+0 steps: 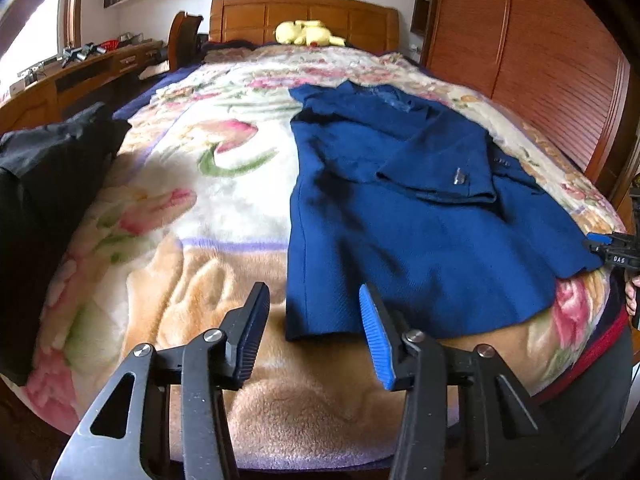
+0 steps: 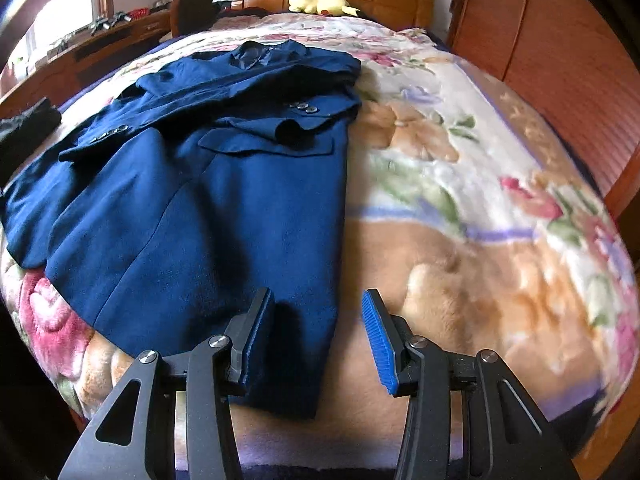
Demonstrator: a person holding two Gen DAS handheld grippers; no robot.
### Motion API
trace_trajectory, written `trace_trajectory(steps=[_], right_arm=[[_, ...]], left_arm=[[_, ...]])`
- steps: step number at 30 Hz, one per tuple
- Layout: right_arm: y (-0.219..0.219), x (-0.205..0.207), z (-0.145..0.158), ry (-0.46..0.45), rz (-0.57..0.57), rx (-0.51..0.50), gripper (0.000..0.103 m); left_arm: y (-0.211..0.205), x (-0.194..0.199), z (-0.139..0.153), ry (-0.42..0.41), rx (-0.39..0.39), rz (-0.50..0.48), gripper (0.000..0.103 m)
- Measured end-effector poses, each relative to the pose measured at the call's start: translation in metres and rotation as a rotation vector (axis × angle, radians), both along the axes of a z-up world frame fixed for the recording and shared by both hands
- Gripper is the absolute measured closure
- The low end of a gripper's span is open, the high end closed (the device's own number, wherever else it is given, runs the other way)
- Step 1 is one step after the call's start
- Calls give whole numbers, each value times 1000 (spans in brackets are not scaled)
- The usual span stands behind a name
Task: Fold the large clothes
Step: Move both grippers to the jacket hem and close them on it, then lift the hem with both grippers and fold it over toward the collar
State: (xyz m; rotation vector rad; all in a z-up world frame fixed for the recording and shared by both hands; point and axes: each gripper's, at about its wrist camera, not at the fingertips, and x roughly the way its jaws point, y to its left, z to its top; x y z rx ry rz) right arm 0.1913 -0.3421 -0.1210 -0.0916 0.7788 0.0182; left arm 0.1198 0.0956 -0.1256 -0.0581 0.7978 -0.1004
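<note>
A navy blue suit jacket (image 1: 400, 208) lies flat on the floral blanket (image 1: 168, 216), sleeves folded across its front, collar toward the headboard. My left gripper (image 1: 314, 320) is open and empty, just above the jacket's near left hem corner. In the right wrist view the jacket (image 2: 192, 200) lies left of centre on the blanket (image 2: 460, 240). My right gripper (image 2: 316, 324) is open and empty over the jacket's near right hem corner. The right gripper's tip also shows in the left wrist view (image 1: 604, 244) by the jacket's right edge.
A black garment (image 1: 44, 200) lies at the bed's left edge. A yellow plush toy (image 1: 308, 34) sits by the wooden headboard (image 1: 304, 16). A wooden wardrobe (image 1: 532, 60) stands right of the bed, a desk (image 1: 80, 76) on the left.
</note>
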Motion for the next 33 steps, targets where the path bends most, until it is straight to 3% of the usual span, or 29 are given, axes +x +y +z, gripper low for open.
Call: trace_trajectory(steps=[5, 7, 8, 9, 10, 12, 21, 24, 33], right_arm=[[-3, -6, -3, 7, 43, 59, 56], [0, -6, -5, 16, 84, 77, 57], [3, -7, -5, 17, 99, 76, 61], [4, -9, -5, 15, 111, 71, 67], [3, -9, -3, 11, 119, 74, 78], [1, -11, 2, -7, 136, 91, 90], [-9, -48, 71, -197, 184, 160, 95], [-8, -66, 96, -235, 205, 155, 95], [-16, -148, 164, -415, 242, 188, 95]], left_arm=[[-1, 2, -4, 14, -1, 3, 55], [-2, 3, -3, 18, -18, -12, 71], [-4, 4, -3, 23, -29, -20, 74], [-4, 4, -2, 24, -36, -25, 84], [-6, 3, 1, 20, -37, -32, 89], [-10, -1, 11, -15, -20, -33, 92], [-28, -31, 101, -221, -18, -88, 95], [-39, -35, 130, -266, 28, -129, 96], [-43, -68, 216, -429, -4, -171, 96]])
